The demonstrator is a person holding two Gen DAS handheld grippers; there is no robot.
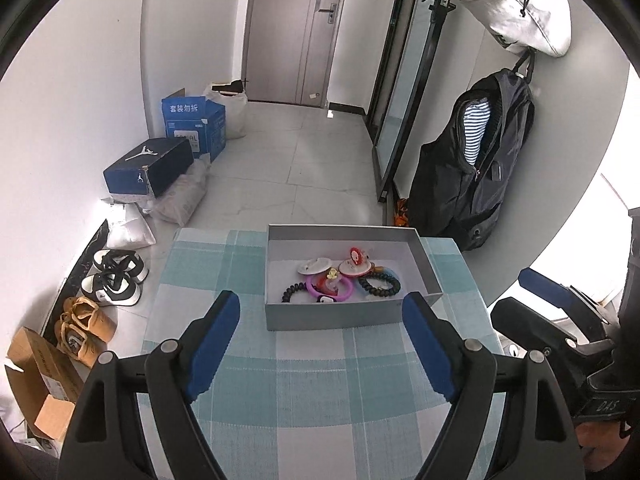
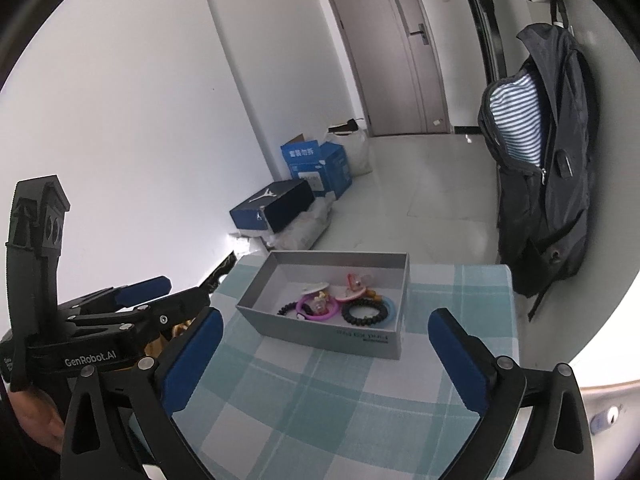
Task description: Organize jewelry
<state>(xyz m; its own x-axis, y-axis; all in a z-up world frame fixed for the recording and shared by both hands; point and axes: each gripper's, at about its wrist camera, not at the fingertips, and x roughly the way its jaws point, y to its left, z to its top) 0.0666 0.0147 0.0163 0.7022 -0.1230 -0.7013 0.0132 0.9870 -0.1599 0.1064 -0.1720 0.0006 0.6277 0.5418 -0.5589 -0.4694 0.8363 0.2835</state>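
An open grey box point(image 1: 424, 264) point(image 2: 340, 338) stands on a table with a teal checked cloth point(image 1: 320, 380). Inside lie a purple ring bracelet point(image 1: 310, 286) point(image 2: 332, 312), black bead bracelets point(image 1: 378, 292) point(image 2: 348, 314), a pale blue ring and some white, pink and red pieces. My left gripper point(image 1: 322, 304) is open and empty, hanging short of the box's near wall. My right gripper point(image 2: 326, 316) is wide open and empty too, just before the box. Each gripper shows at the edge of the other's view: the right one point(image 1: 536, 284), the left one point(image 2: 148, 288).
Left of the table on the floor are sneakers point(image 1: 114, 276), tan shoes, cardboard boxes, a dark shoebox point(image 1: 152, 170) and a blue carton. A dark backpack point(image 1: 476, 168) hangs on the right wall. A closed door point(image 1: 296, 32) stands at the far end.
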